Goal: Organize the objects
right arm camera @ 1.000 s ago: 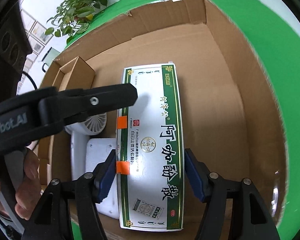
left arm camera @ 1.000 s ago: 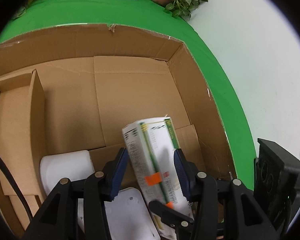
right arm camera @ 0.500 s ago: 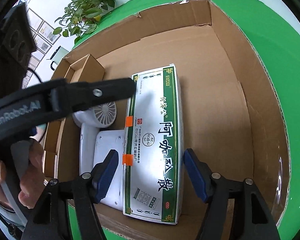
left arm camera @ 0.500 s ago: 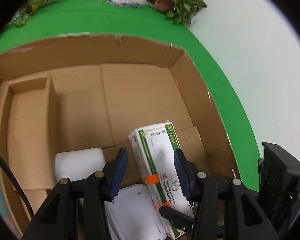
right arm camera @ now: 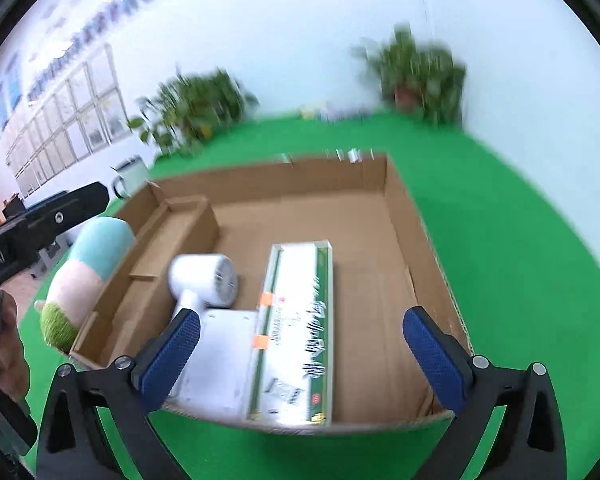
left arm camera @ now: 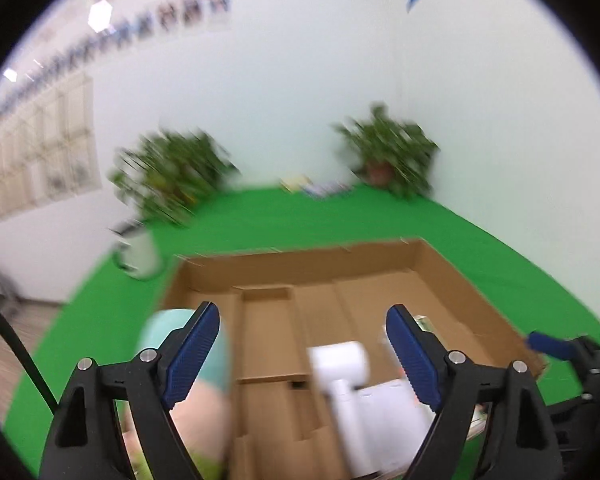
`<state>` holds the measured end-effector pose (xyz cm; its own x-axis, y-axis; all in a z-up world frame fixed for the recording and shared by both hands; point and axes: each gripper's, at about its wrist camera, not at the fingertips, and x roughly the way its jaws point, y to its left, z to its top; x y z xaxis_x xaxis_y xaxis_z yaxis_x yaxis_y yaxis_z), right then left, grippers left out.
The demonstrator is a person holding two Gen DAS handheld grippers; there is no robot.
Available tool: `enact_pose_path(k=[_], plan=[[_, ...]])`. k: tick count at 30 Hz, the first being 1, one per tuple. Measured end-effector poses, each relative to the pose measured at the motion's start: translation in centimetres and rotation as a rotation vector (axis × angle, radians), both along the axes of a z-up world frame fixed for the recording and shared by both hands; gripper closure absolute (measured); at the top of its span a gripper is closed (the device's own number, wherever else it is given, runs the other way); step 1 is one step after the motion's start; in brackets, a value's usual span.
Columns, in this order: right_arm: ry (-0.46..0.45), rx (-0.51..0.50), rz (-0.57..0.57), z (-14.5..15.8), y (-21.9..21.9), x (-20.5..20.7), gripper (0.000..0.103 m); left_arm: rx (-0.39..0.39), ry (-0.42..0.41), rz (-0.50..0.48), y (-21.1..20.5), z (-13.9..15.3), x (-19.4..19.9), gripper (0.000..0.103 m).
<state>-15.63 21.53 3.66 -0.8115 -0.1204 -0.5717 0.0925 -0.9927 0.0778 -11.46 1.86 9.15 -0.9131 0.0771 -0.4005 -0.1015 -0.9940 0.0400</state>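
Inside the cardboard box (right arm camera: 396,216), flat on its floor near the front edge: a long white carton (right arm camera: 300,328) with green side bands, two orange stickers on its left edge, and black Chinese characters down its face, too blurred to read. Just left of it, touching or nearly so, a white handheld fan (right arm camera: 208,280) with its round head toward the middle of the box and its flat base (right arm camera: 216,356) at the front left. Along the left wall of the box, a narrow cardboard divider strip (right arm camera: 188,224).

Right gripper (right arm camera: 298,354) above the front edge, jaws opening, blue pads spread wide on either side of the carton and clear of it, nothing held. Left gripper (left arm camera: 302,358) also opening, pads wide apart, nothing between them, fan (left arm camera: 340,364) blurred below. On the left gripper's black arm (right arm camera: 56,216), white lettering, only "botAI" legible at the frame edge.

Outside the box, against its left wall on the green cloth (right arm camera: 520,220): a plush roll (right arm camera: 84,280) banded teal, pink and green. Toward the far left corner of the cloth, a pale mug (right arm camera: 130,172), probably enamel. At the far edge, two potted plants (right arm camera: 420,76) and some small flat items (right arm camera: 332,112), smeared by motion.
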Motion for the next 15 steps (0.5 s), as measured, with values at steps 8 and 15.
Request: enact_pose_path(k=[8,15], plan=[[0.023,0.023,0.009,-3.6,-3.8,2.3,0.001,-0.008,-0.056,0.117,-1.8,-5.8,3.4,0.017],[0.007,0.079,-0.018,-5.4,-5.0,1.2,0.001,-0.01,-0.078,0.165,-2.0,-8.0,2.7,0.017]])
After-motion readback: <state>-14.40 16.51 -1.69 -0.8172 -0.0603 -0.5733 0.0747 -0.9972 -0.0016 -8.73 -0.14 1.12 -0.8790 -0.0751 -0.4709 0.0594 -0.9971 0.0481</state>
